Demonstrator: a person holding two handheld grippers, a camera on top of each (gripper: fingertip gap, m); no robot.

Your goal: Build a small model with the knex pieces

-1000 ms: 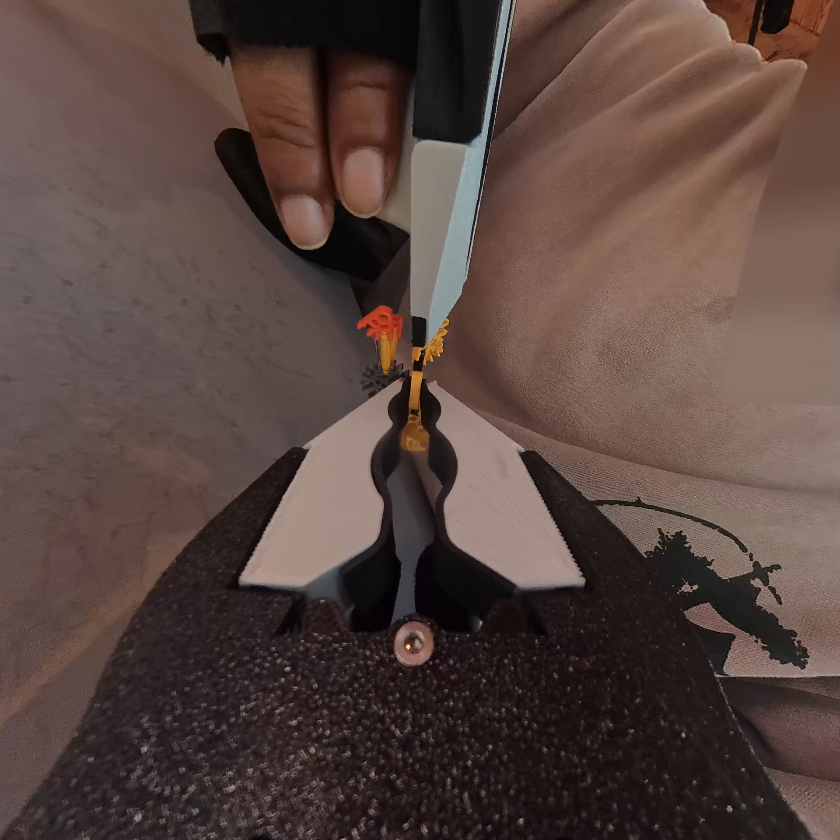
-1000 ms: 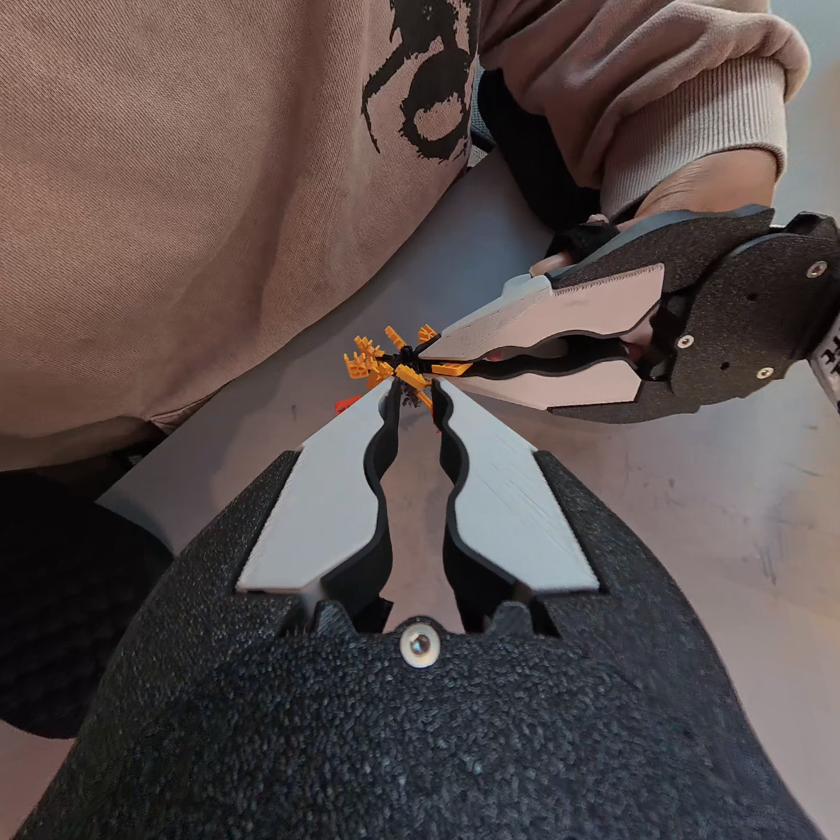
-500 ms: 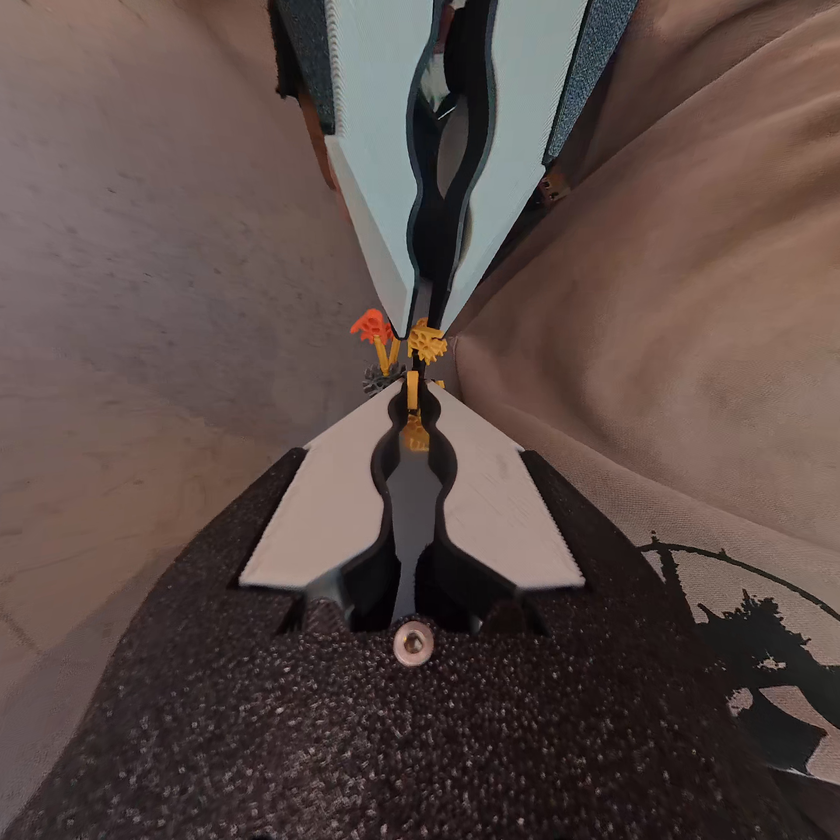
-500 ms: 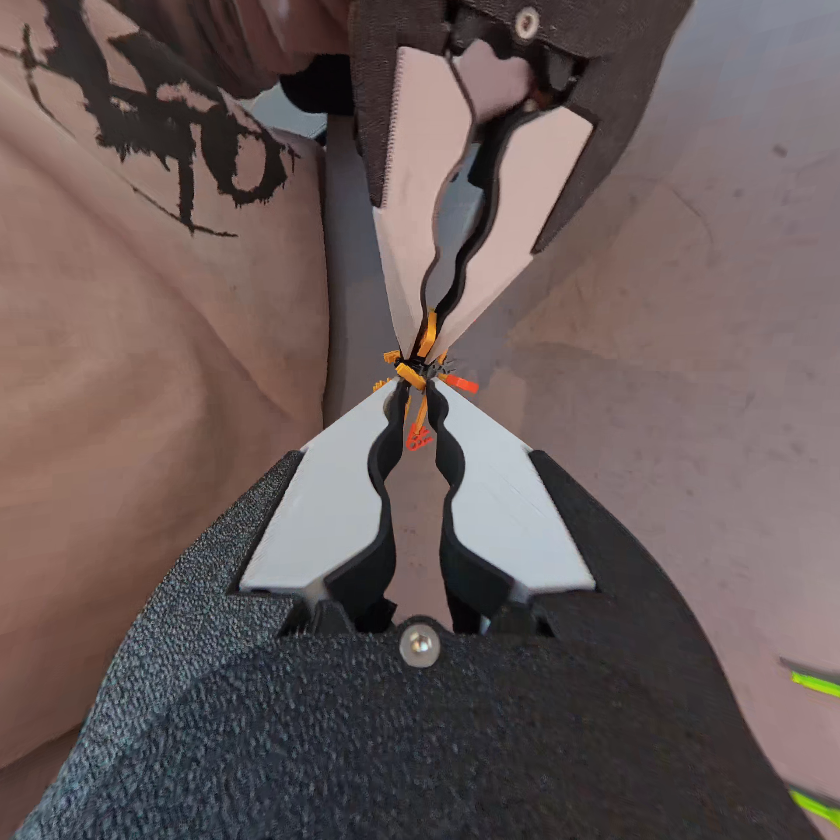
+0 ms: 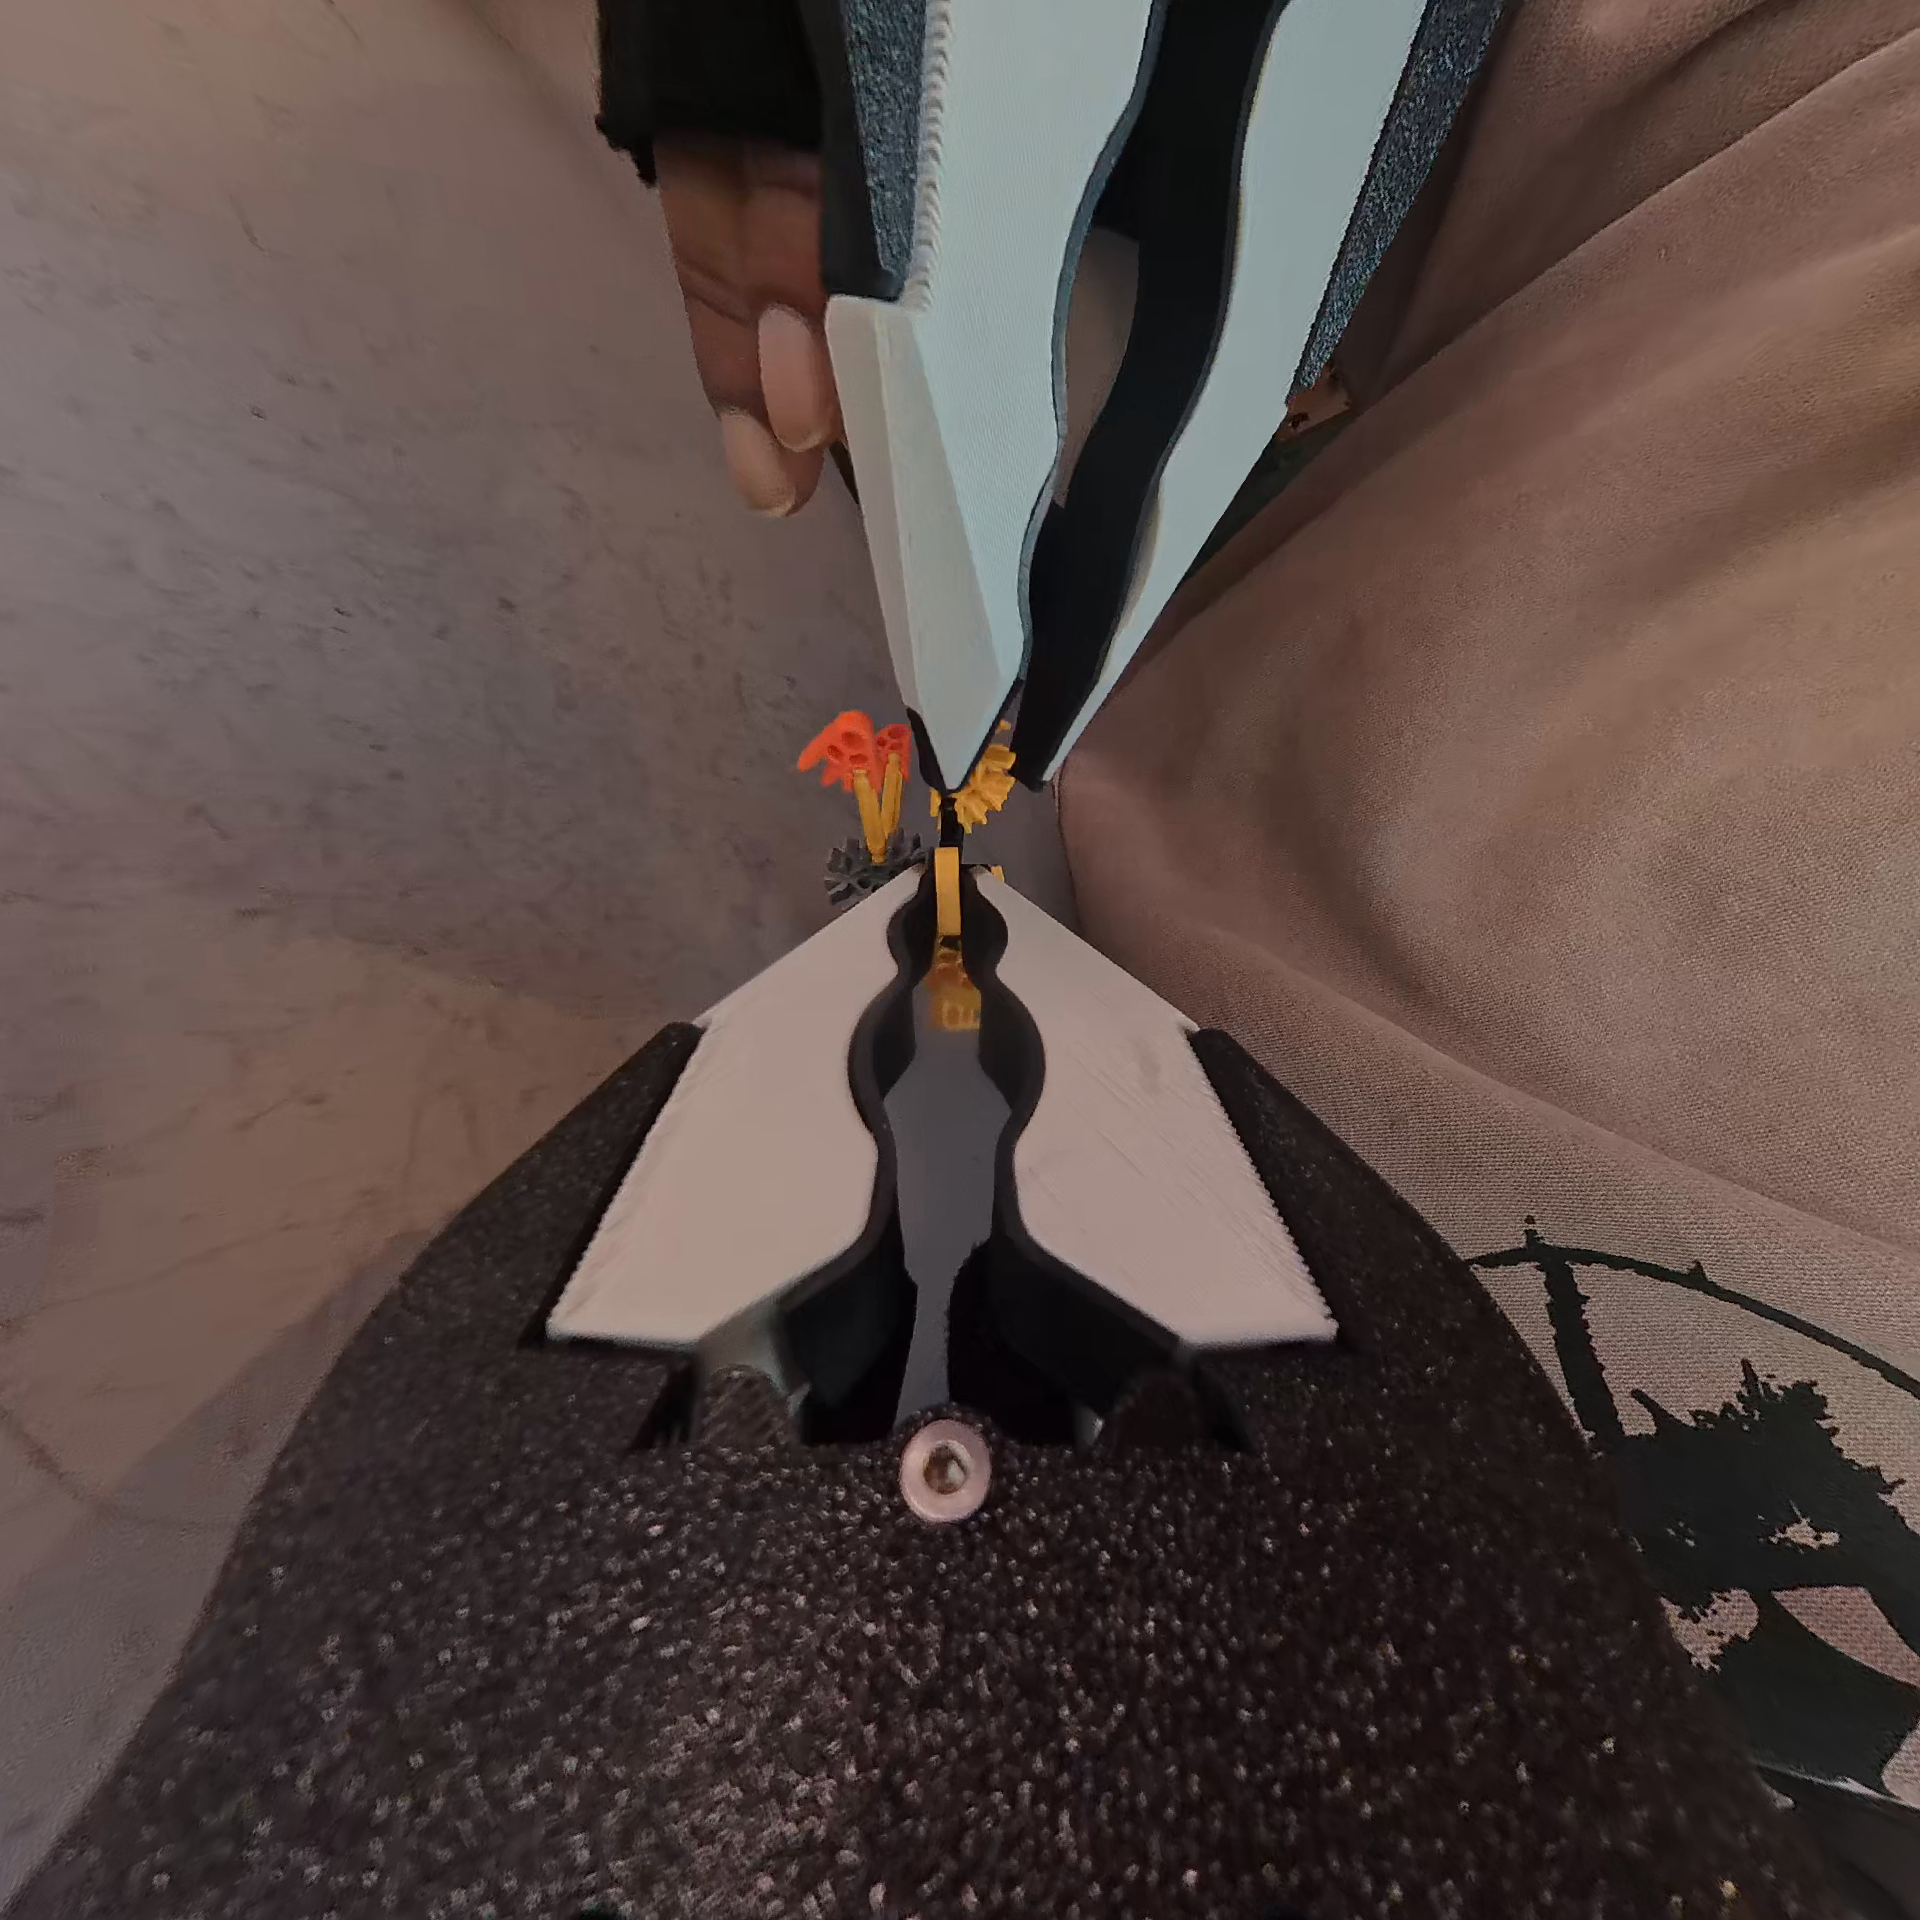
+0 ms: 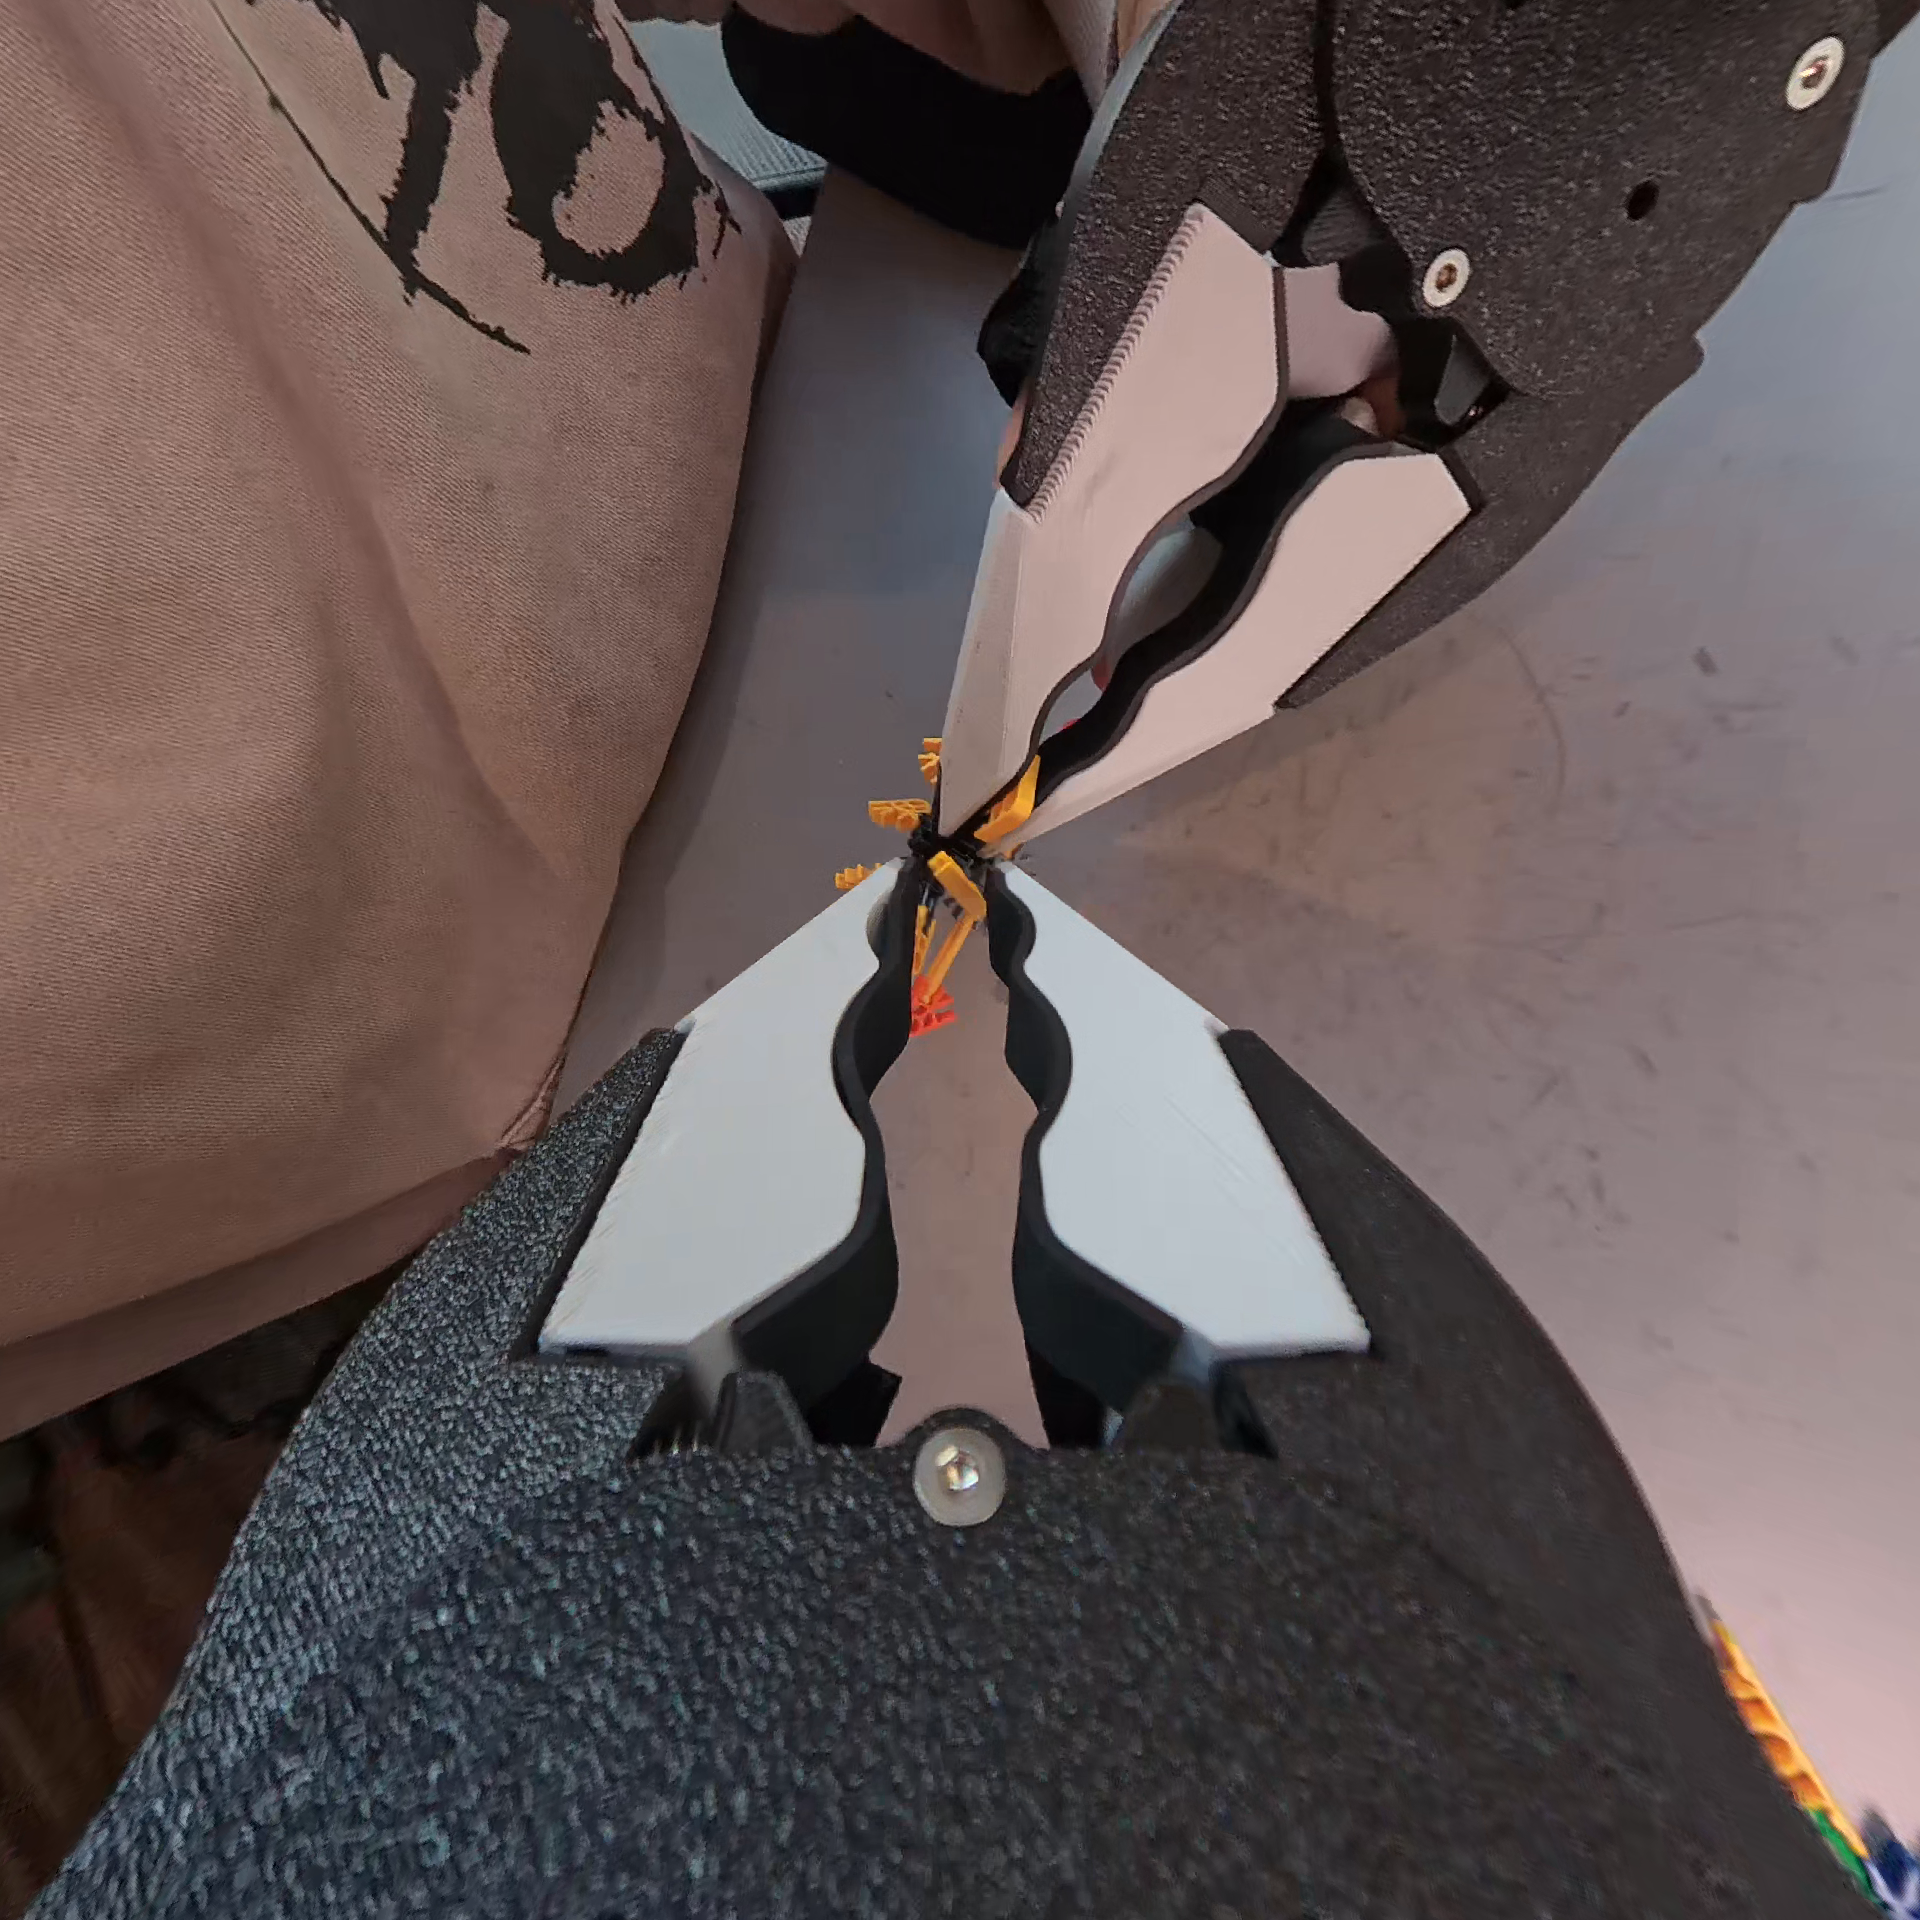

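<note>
Both grippers meet tip to tip on one small toy of yellow rods (image 5: 948, 883). The left gripper (image 5: 948, 878) pinches a rod; the right gripper (image 6: 951, 883) seems clamped on its black hub, above the grey table (image 6: 1455, 987), beside a tan sweatshirt (image 6: 312, 675).

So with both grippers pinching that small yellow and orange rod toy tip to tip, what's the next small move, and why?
Probably hold the left gripper steady on its yellow rod while the right gripper eases slightly: both tips crowd one small toy assembly held above the table.
</note>
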